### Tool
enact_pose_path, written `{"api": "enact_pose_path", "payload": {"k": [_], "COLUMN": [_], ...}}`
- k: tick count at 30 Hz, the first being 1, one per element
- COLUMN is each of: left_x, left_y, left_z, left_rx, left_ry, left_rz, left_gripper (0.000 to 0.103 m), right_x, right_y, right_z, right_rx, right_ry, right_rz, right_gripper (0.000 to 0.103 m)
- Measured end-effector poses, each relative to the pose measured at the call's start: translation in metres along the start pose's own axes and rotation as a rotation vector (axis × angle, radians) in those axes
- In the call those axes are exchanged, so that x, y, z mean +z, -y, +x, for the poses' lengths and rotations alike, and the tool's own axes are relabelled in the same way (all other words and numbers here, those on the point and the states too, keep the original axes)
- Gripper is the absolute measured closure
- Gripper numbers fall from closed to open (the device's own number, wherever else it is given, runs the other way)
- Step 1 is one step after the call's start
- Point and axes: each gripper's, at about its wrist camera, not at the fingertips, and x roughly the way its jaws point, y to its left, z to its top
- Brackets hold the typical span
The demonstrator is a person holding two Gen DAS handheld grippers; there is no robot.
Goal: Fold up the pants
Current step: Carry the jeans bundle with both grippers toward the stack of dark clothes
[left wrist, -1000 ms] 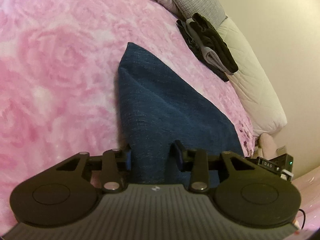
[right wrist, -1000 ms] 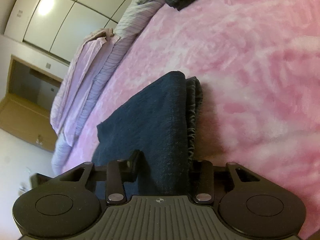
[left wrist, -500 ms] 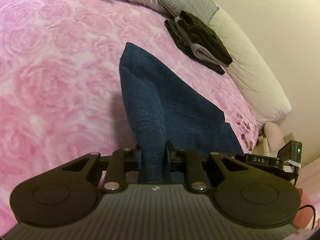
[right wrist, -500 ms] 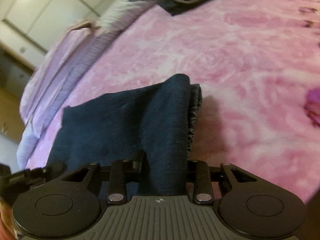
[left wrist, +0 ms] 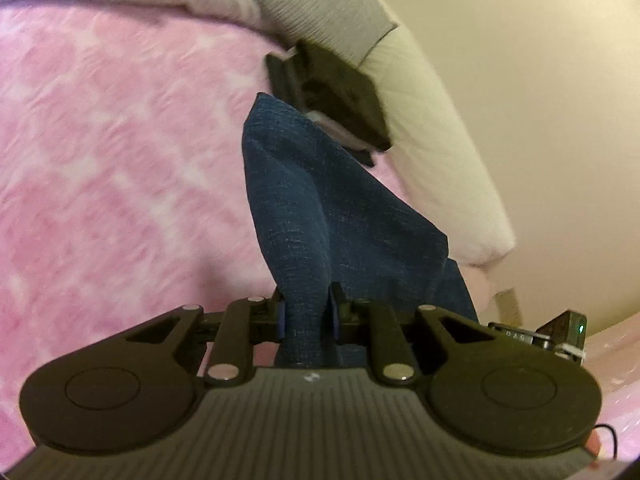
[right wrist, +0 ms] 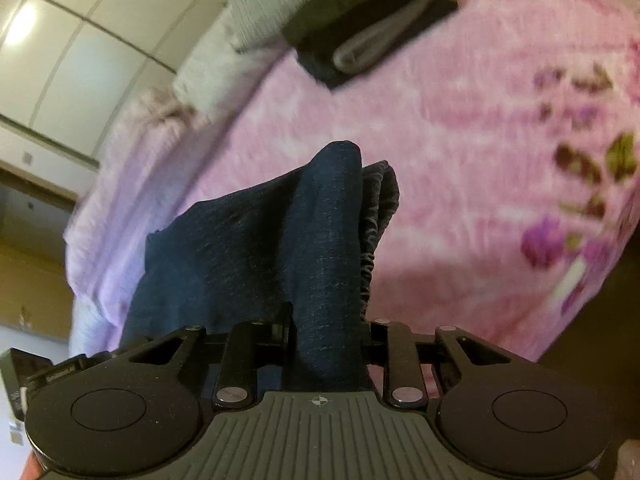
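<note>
1. One pair of blue pants (left wrist: 320, 216), bunched and hanging over the pink floral bedspread (left wrist: 112, 168); both claws hold it.
2. Two grippers. Left gripper (left wrist: 307, 316): jaws clamped on a fold of the pants, cloth pinched between the pads.
3. Right gripper (right wrist: 326, 332): jaws clamped on a thicker bunch of the same pants; gathered waistband edge shows just right of the fold.
4. One stack of folded dark clothes (left wrist: 340, 96) with a grey layer, lying on the bedspread near the pillows; in the left view the pants' top corner overlaps its near edge.
5. One grey pillow (left wrist: 320, 4) and one white quilted pillow (left wrist: 432, 140) along the wall side.
6. One lilac striped sheet (right wrist: 120, 184), rumpled along the bed's far edge in the right view.
7. White cupboard doors (right wrist: 80, 40) behind the bed, right view.
8. Both views motion-blurred; the pants block the middle of each.
</note>
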Motion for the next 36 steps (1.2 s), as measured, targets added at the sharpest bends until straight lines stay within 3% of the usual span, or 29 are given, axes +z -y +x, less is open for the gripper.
{"api": "enact_pose_path", "payload": {"k": [4,7,15,20,25,30,36], "left_x": [0.030,0.055,0.124,0.200,0.280,0.329,0.342], "left_y": [0.035,0.057,0.118,0.142,0.160,0.156,0.130], "left_z": [0.034,0.070,0.180,0.243,0.294,0.331,0.366], "left_rx": [-0.011,-0.006,0.041,0.033,0.041,0.068,0.109], "left_ry": [0.026,0.054,0.184,0.240,0.287,0.293,0.249], "left_rz": [0.025,-0.012,-0.095,-0.134,-0.117,-0.105,-0.122], "left_gripper": [0.088,0.088,0.088,0.088,0.088,0.088,0.088], "right_x": [0.057,0.112,0.312,0.431,0.525,0.580,0.599], "right_y": [0.003,0.015,0.040,0.042,0.040,0.044,0.069], "right_z": [-0.011,-0.010,0.020,0.050,0.086,0.124,0.176], "right_rx": [0.004,0.015,0.072,0.091,0.127,0.167,0.172], "right_ry": [0.032,0.023,-0.054,-0.052,-0.020,-0.006,-0.039], "right_rz": [-0.016,-0.040,-0.179,-0.259,-0.312,-0.328,-0.323], "right_gripper": [0.080,0.080,0.080,0.080,0.080,0.080,0.080]}}
